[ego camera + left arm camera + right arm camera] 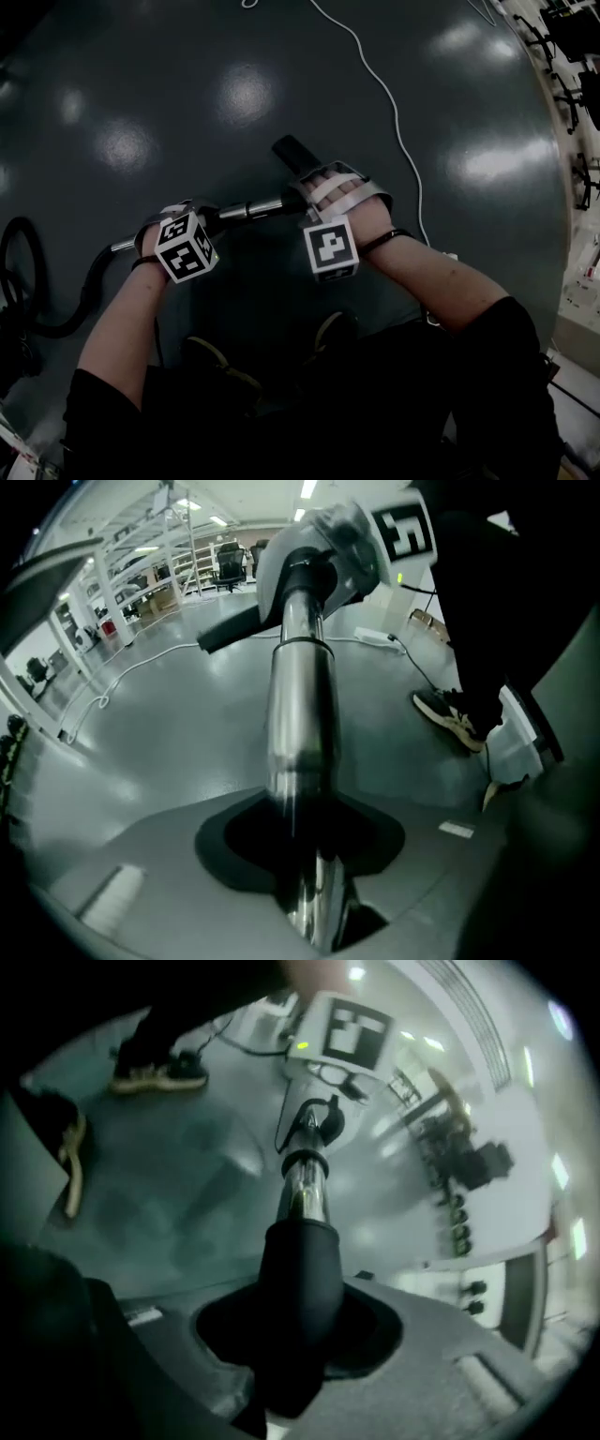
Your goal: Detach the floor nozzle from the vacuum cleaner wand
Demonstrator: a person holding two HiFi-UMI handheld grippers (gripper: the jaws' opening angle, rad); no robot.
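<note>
Between the left tongs [305, 855], clenched around it, ran the steel wand [298, 714], apparently braced so it could not follow a pull. Just beyond them, the right tongs [295, 1335] gripped the black neck of the nozzle [298, 1269], which looked joined to the wand; that hold seemed meant to draw the two apart along the tube. Behind the left tongs a dark hose [56, 314] curled over the floor. Past the right tongs lay a white cable [394, 112], well apart. Below both tongs were the person's shoes [214, 361], close to the work.
</note>
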